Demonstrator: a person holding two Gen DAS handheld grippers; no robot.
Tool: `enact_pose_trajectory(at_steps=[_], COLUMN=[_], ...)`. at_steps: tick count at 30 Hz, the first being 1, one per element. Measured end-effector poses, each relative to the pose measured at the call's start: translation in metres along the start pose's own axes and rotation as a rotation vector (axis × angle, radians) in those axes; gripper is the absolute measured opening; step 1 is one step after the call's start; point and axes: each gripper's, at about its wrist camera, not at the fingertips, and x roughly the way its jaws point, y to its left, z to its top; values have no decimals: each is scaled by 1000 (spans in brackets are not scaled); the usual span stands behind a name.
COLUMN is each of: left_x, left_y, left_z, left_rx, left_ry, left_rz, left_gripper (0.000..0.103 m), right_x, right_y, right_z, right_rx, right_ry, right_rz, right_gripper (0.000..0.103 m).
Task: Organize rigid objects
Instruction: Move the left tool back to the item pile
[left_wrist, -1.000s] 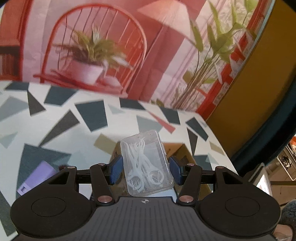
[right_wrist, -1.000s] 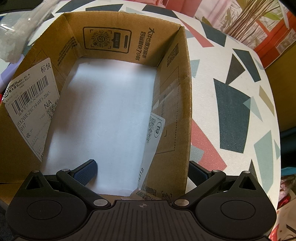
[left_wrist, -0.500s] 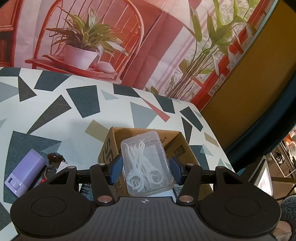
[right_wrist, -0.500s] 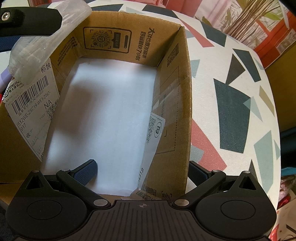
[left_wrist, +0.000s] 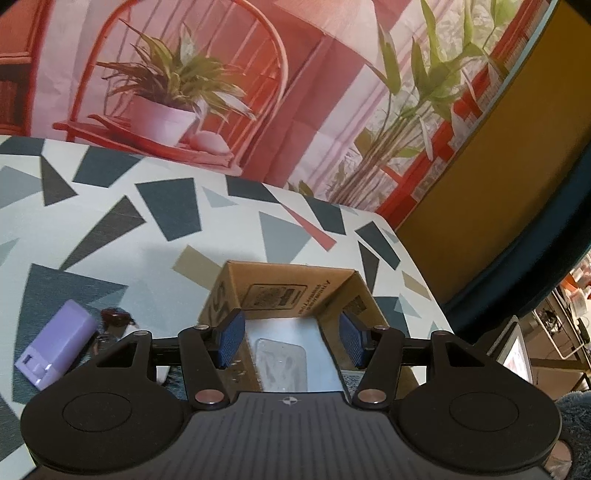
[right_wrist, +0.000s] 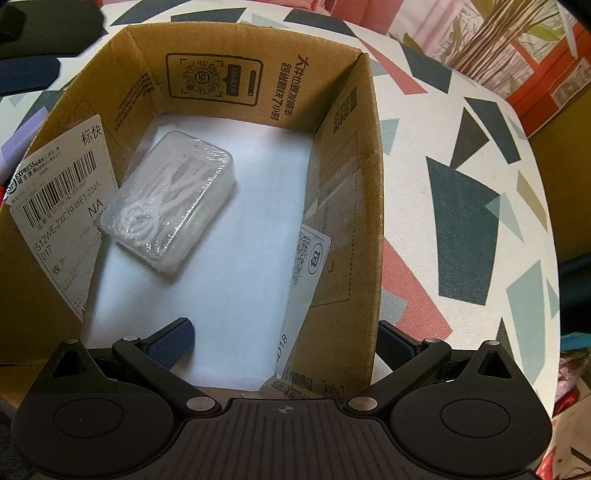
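Right wrist view shows the clear floss-pick case (right_wrist: 170, 199) lying inside the cardboard box (right_wrist: 369, 206), so the left gripper (left_wrist: 291, 338), jaws spread and empty, should lift straight clear while the right gripper (right_wrist: 284, 341), wide apart astride the box's right wall, steadies it.

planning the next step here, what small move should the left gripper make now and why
Probably swing the left gripper left toward the purple case on the table. Its jaws are open and empty, the clear floss pick box already lies inside the cardboard box, and the purple case sits outside it.
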Motion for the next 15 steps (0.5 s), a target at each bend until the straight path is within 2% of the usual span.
enact_pose_trajectory(at_steps=[5, 9, 15], left_x=[-22, -38, -47], left_y=[13, 30, 54], left_z=[-6, -15, -38], left_rx=[-18, -42, -43], left_ry=[-30, -31, 37], left_rz=[73, 177, 331], left_gripper=[59, 59, 59], right_x=[0, 0, 0], right_y=[0, 1, 0], right_z=[0, 0, 0], right_rx=[0, 0, 0], right_ry=[0, 0, 0], right_rz=[-1, 0, -1], right_gripper=[103, 103, 103])
